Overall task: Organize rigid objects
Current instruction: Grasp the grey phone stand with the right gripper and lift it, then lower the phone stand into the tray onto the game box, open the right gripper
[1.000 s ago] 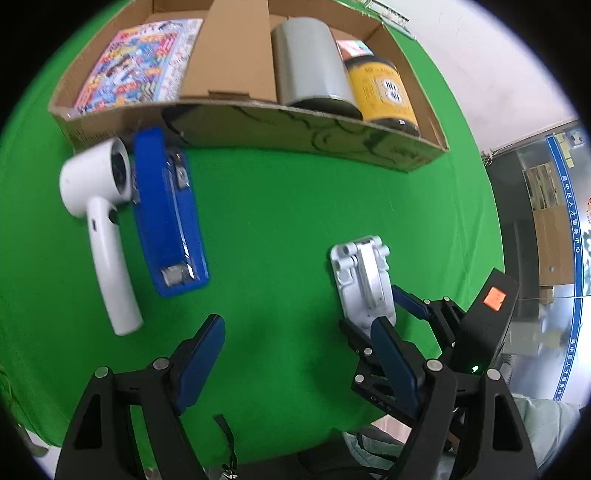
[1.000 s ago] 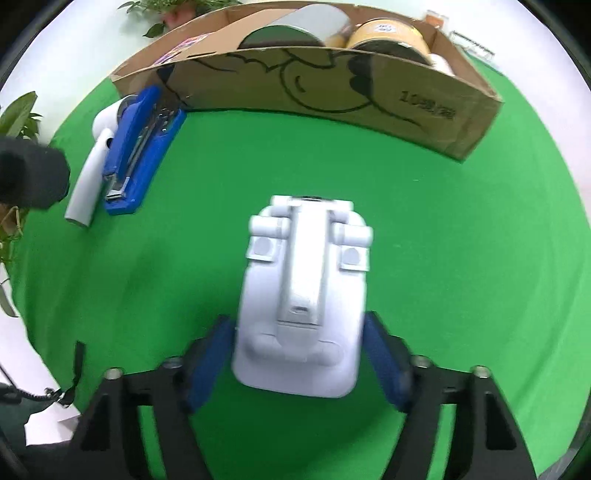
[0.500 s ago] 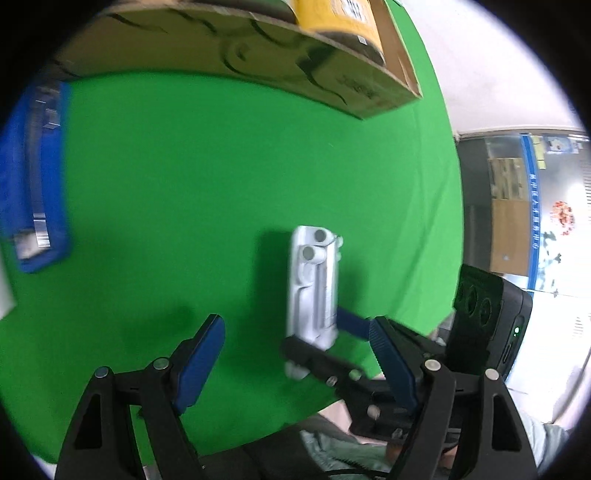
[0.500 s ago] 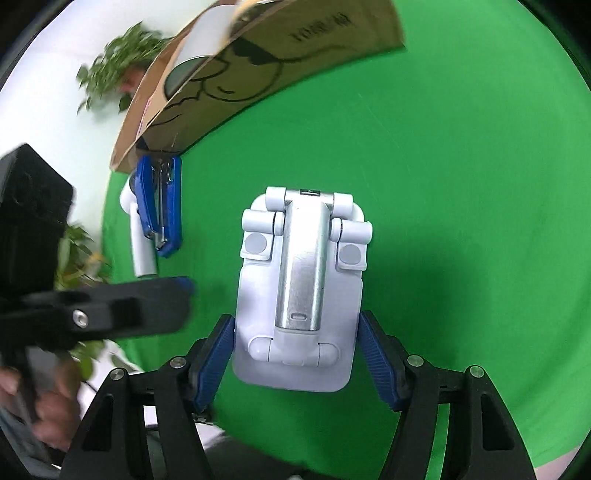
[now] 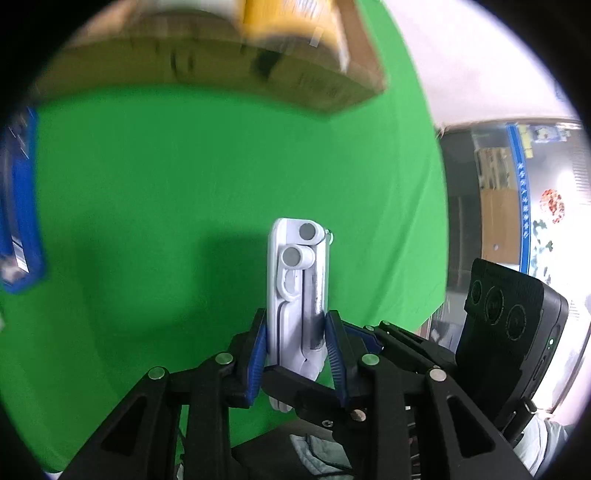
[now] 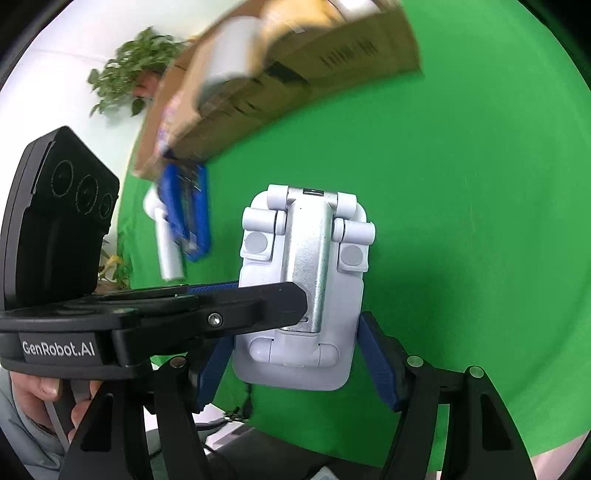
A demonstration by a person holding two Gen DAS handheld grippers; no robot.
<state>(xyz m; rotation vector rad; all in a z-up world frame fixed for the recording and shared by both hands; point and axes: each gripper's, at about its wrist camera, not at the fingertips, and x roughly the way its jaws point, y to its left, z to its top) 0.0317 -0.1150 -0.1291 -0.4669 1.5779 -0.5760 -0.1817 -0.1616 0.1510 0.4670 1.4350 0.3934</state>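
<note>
A white folding stand (image 5: pixel 295 280) with a silver hinge bar hangs above the green tabletop (image 5: pixel 147 184). My right gripper (image 6: pixel 297 365) is shut on the lower end of the stand (image 6: pixel 306 258), its blue pads on the two wide edges. My left gripper (image 5: pixel 297 343) comes in crosswise and its jaws are closing, with the blue pads against the stand's flat front and back. In the right wrist view one black finger of the left gripper (image 6: pixel 240 299) lies across the stand's face.
A cardboard box (image 6: pixel 295 74) with a yellow jar (image 5: pixel 295 22) and a grey can stands at the far side. A blue stapler (image 6: pixel 186 210) and a white handheld device (image 6: pixel 166 243) lie beside it. A potted plant (image 6: pixel 125 74) stands beyond the table.
My right gripper lifted and rolled the stand off the cloth. My left gripper swung over to it and closed its jaws from wide apart onto the stand's flat faces.
</note>
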